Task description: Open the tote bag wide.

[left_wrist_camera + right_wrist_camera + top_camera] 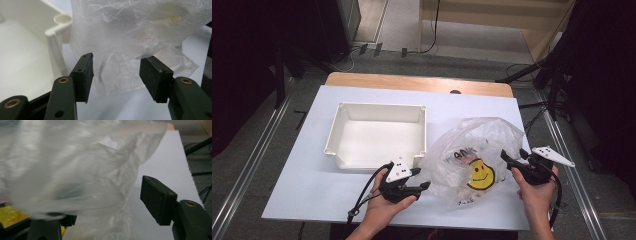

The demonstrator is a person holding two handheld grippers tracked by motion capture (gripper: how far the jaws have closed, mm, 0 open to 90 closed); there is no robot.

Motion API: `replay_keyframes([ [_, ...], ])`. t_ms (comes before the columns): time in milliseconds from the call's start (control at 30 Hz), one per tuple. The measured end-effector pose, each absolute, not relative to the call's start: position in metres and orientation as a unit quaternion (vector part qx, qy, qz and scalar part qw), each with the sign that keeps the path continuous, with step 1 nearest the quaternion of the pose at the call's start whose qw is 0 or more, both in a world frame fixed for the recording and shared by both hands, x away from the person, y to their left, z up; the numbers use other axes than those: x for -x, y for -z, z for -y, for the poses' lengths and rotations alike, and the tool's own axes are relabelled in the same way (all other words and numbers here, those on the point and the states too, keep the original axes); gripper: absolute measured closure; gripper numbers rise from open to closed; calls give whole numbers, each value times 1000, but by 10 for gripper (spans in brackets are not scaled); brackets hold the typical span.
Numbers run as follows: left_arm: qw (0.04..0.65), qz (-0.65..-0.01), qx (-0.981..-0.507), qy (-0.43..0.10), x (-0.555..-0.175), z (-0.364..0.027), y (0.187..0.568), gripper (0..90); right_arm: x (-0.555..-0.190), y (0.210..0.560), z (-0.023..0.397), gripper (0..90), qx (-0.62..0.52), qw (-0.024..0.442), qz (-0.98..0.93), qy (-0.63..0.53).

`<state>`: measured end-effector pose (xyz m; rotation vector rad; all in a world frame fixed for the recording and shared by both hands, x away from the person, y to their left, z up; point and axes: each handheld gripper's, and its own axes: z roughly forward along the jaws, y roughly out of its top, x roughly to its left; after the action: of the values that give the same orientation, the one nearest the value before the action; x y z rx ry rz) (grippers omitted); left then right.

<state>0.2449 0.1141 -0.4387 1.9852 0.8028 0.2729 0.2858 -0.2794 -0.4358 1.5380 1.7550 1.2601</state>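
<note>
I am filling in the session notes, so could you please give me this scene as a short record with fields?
surface: white table
bag: clear plastic bag with a yellow smiley print, lying right of the bin
bin: white bin, nothing seen inside
left gripper: left gripper open, bag's edge between the jaws, pads apart from it
right gripper: right gripper open at the bag's right side, plastic draped over one jaw

The thin, clear, crinkled plastic bag with a yellow smiley print looks glossy and creased. The white rectangular plastic bin at centre left is smooth and matt. My gripper pads are matt black, with brass-coloured rivets.
</note>
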Motion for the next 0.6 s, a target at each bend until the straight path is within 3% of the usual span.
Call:
replay_keyframes([
  [100, 481, -334, -802, -121, -244, -115, 434, 471, -278, 424, 273, 283, -553, 263, -637, -469],
  [200, 468, -341, -805, -126, -246, -117, 432, 685, -272, 413, 269, 246, -543, 284, -632, -474],
  [267, 466, -342, -809, -110, -249, -118, 434, 768, -269, 407, 267, 242, -540, 295, -628, -477],
  [367, 460, -339, -814, -102, -250, -116, 437, 813, -269, 402, 266, 249, -536, 306, -622, -482],
  [467, 449, -333, -824, -92, -251, -112, 442, 872, -278, 401, 260, 372, -529, 297, -628, -488],
  [500, 449, -333, -824, -92, -251, -112, 442, 882, -278, 401, 260, 372, -529, 297, -628, -488],
  [533, 438, -335, -829, -91, -253, -110, 444, 894, -284, 406, 257, 594, -538, 305, -628, -473],
  [567, 438, -335, -829, -91, -253, -110, 444, 900, -287, 407, 256, 642, -542, 299, -626, -474],
  [600, 426, -342, -833, -87, -255, -110, 448, 900, -291, 410, 258, 757, -545, 289, -624, -480],
])
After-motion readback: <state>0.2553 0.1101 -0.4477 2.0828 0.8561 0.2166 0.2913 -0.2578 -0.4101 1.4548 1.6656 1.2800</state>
